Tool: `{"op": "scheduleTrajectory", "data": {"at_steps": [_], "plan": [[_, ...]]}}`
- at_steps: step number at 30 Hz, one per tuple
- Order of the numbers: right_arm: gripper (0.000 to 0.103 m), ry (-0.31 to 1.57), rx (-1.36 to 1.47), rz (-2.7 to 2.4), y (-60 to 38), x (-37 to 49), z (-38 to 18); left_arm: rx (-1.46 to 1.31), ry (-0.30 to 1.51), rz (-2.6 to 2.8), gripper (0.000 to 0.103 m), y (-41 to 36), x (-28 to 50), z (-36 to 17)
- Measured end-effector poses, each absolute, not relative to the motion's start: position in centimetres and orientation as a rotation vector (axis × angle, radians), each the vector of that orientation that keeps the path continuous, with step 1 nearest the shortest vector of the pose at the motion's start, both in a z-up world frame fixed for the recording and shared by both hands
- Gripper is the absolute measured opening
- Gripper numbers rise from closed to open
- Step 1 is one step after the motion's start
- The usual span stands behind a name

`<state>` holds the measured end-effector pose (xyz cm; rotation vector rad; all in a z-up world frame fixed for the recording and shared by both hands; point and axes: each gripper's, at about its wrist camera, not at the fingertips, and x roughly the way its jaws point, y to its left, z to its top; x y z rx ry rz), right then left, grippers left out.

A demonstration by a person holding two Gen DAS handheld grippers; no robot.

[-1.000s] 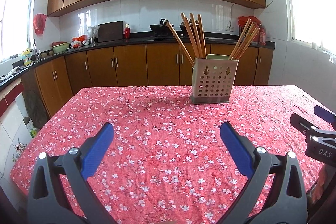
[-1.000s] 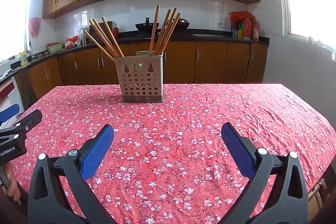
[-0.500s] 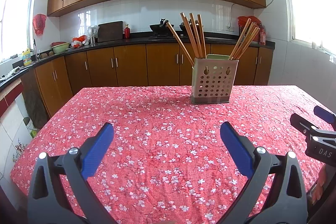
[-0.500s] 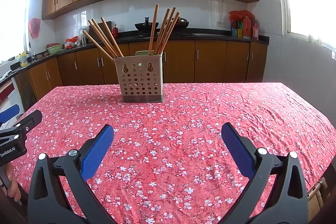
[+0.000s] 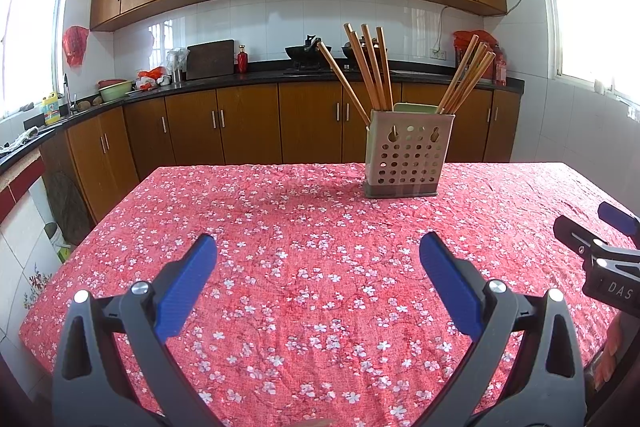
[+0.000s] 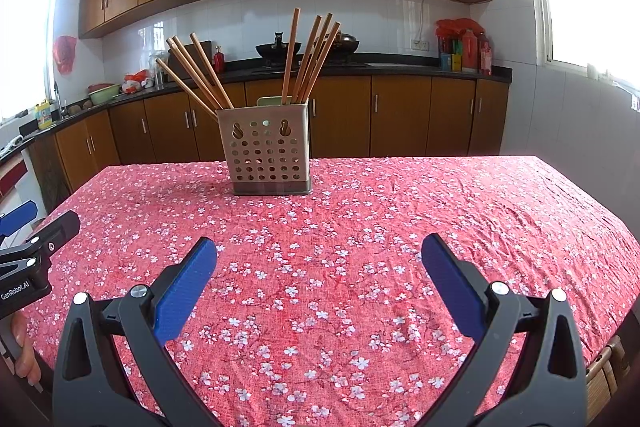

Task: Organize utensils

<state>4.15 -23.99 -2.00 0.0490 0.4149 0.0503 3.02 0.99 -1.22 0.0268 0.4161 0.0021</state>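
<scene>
Chopstick holder (image 5: pixel 406 155) stands well beyond each wide-open, empty hand-held gripper (image 5: pixel 318 251).

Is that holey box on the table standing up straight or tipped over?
Upright. The box sits flat on the tablecloth, its chopsticks sticking up and fanning out of its open top.

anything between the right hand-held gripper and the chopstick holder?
Nothing visible. From the right wrist view, only bare red floral tablecloth lies between the open right hand-held gripper and the perforated utensil holder with its chopsticks. The left hand-held gripper sits off to the side, clear of that path.
</scene>
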Motion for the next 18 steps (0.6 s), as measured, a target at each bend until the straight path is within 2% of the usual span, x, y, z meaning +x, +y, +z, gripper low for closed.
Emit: {"op": "scheduleTrajectory", "data": {"at_steps": [18], "plan": [[0.101, 0.420, 0.058, 0.043, -23.84, 4.37, -2.13, 0.025, 0.419, -0.001, 0.099, 1.05, 3.13, -1.40]]}}
